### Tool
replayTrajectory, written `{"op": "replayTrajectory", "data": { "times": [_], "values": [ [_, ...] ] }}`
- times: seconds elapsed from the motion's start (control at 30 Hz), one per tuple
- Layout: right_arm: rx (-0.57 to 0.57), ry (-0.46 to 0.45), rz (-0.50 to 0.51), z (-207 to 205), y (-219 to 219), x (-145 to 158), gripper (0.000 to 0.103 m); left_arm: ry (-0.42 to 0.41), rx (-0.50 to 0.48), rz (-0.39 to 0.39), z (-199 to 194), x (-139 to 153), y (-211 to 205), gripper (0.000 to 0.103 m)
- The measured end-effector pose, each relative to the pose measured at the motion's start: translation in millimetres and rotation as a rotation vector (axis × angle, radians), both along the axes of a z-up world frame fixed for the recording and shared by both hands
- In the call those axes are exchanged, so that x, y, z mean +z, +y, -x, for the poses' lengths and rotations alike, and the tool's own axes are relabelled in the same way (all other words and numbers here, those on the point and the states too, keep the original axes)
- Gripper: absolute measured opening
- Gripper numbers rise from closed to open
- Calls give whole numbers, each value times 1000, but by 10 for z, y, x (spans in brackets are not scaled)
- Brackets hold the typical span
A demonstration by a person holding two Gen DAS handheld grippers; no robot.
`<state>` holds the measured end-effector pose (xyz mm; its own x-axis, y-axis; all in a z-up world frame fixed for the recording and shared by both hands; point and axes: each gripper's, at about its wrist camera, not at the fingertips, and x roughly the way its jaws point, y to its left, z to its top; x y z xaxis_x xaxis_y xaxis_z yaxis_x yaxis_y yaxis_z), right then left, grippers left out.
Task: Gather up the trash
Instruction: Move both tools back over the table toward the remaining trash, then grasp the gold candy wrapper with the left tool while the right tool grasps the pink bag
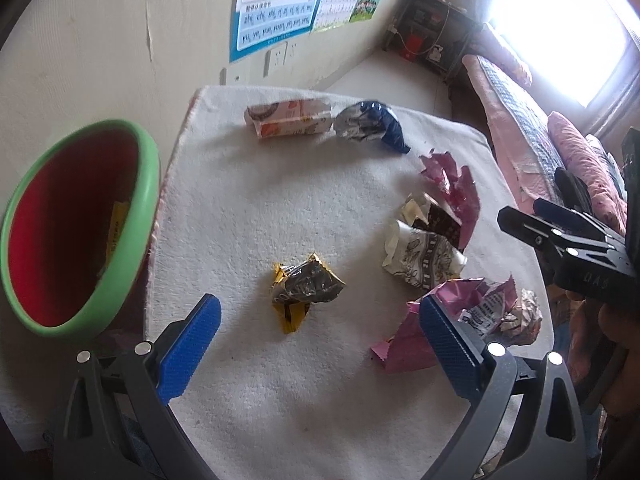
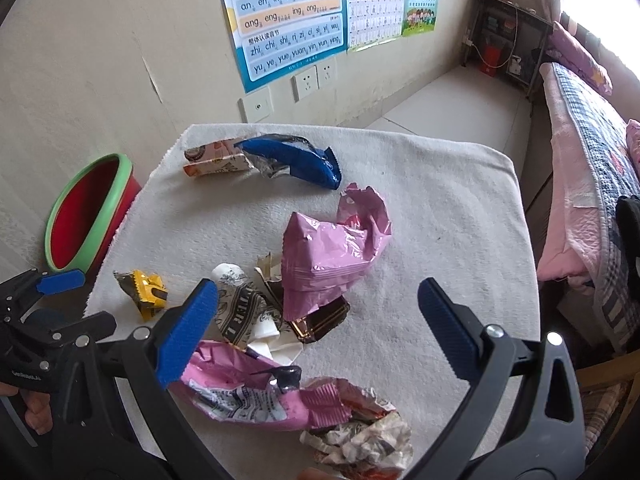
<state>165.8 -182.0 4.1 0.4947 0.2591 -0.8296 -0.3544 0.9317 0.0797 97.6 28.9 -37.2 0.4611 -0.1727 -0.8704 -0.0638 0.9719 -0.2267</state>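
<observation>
Crumpled wrappers lie on a white towel-covered table (image 1: 280, 208). A yellow-black wrapper (image 1: 304, 290) lies just ahead of my open, empty left gripper (image 1: 320, 332). A blue wrapper (image 1: 372, 124) and an orange-white carton (image 1: 288, 118) lie at the far edge. Pink wrappers (image 2: 332, 248) and brown-white ones (image 2: 240, 312) lie ahead of my open, empty right gripper (image 2: 316, 320), with another pink wrapper (image 2: 256, 396) below it. A red bin with a green rim (image 1: 76, 220) stands left of the table; it also shows in the right wrist view (image 2: 88, 212).
A beige wall with posters (image 2: 288, 16) and sockets is behind the table. A bed with pink bedding (image 2: 580, 184) stands to the right. A dark shelf (image 2: 508, 36) is in the far corner.
</observation>
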Motion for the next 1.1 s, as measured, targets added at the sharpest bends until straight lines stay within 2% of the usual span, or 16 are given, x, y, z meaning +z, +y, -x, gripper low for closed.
{"op": "replayTrajectory", "data": {
  "times": [0.57, 0.67, 0.73, 0.77, 0.83, 0.87, 0.9, 0.93, 1.0, 1.03, 1.07, 1.1],
  "values": [
    [-54, 61, 30, -401, 50, -369, 98, 55, -9, -25, -269, -354, -36, 93],
    [-62, 86, 29, -435, 33, -448, 86, 62, -7, -14, -300, -405, -37, 88],
    [-56, 103, 25, -442, 28, -495, 70, 70, -9, -12, -321, -438, -41, 81],
    [-52, 108, 24, -440, 21, -513, 66, 73, -9, -11, -330, -451, -42, 79],
    [-52, 110, 21, -429, -6, -531, 54, 79, -12, -8, -338, -469, -44, 65],
    [-56, 110, 18, -428, -22, -531, 50, 83, -14, -8, -338, -478, -47, 64],
    [-65, 112, 9, -425, -49, -530, 43, 86, -19, -8, -340, -483, -52, 57],
    [-70, 114, 4, -420, -70, -528, 39, 91, -24, -12, -351, -491, -64, 48],
    [-71, 107, 4, -403, -100, -513, 34, 95, -30, -23, -343, -489, -77, 43],
    [-71, 101, 6, -395, -111, -502, 30, 93, -32, -21, -335, -480, -80, 35],
    [-71, 94, 7, -379, -131, -484, 28, 93, -34, -22, -330, -471, -79, 32],
    [-72, 90, 8, -379, -153, -474, 19, 91, -36, -26, -321, -456, -84, 31]
  ]
}}
